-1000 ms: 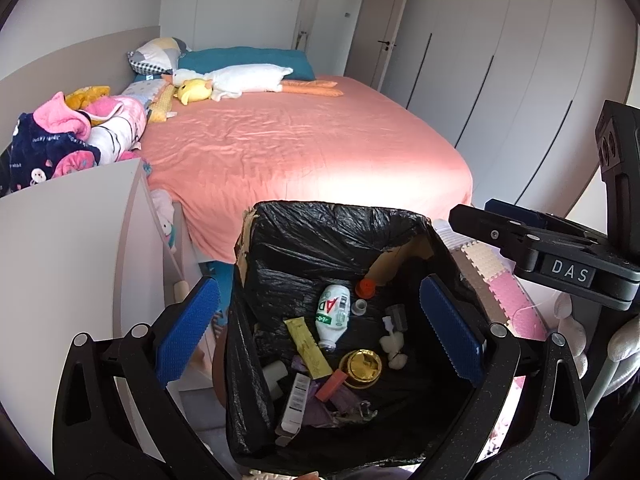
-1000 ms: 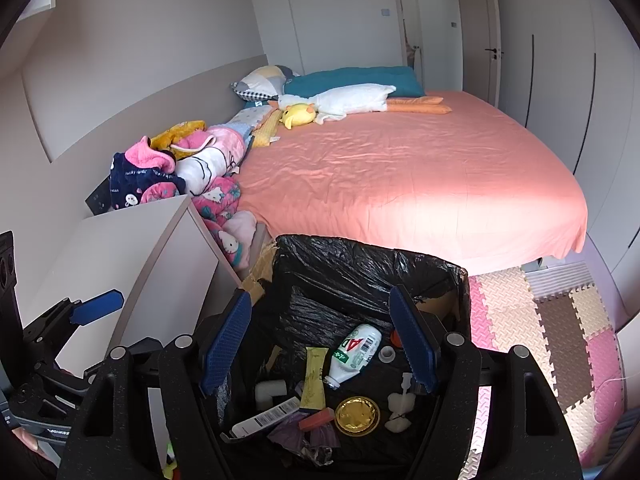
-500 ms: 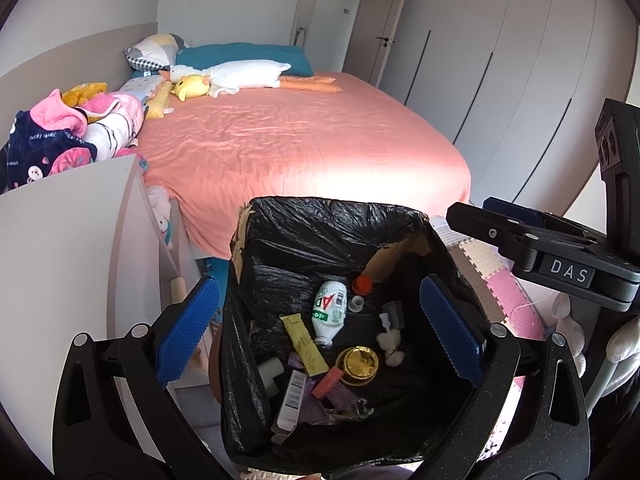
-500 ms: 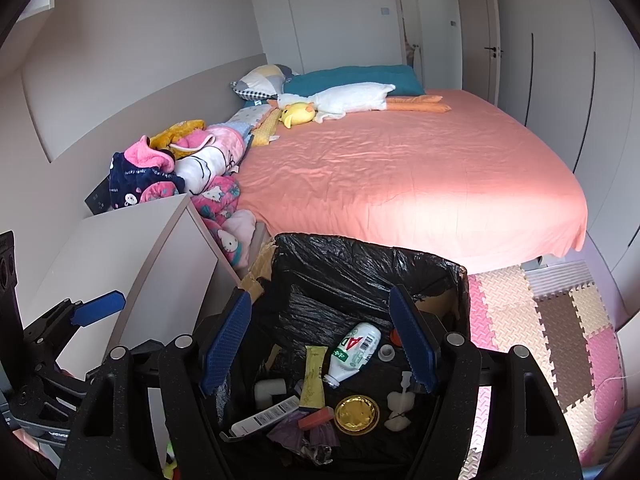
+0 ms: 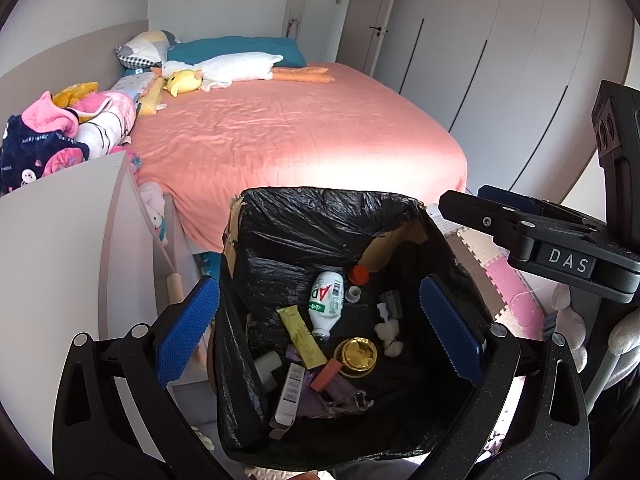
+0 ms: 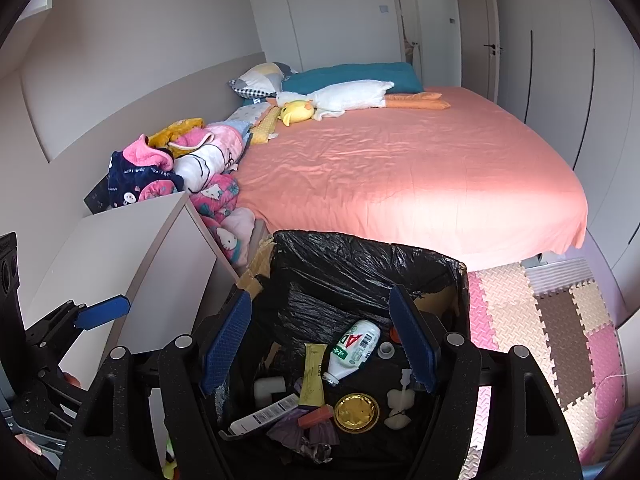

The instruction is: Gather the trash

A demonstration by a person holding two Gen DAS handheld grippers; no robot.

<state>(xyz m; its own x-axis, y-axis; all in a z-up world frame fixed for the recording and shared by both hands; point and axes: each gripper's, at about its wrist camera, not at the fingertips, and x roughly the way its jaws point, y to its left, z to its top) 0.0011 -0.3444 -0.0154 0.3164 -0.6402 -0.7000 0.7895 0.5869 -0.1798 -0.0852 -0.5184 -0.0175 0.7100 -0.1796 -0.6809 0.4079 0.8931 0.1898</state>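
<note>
while both grippers hang above the lined bin, the collecting looks close to done, judged from what already lies inside it. off to the far side of the left gripper stands a pale cabinet whose top shows no litter, and beyond it a heap of soft toys and blankets, which are not rubbish. that gripper's blue pads stand wide apart with nothing between them, straddling the bin's mouth from above. straight below and ahead of it, on the black liner, lie a thin white tube, a yellow sachet, a white bottle, a red cap, a gold lid and some white wads. ahead of both grippers the bed carries only pillows and plush toys, with no loose trash that i can see on its sheet. the right gripper is likewise spread open and empty, its pads over the same pile. to its outer side the foam floor mat looks clean as well. what is left, as i read it, is at most a last look round for stray pieces outside these views, since nothing is held and nothing visible lies waiting.
</note>
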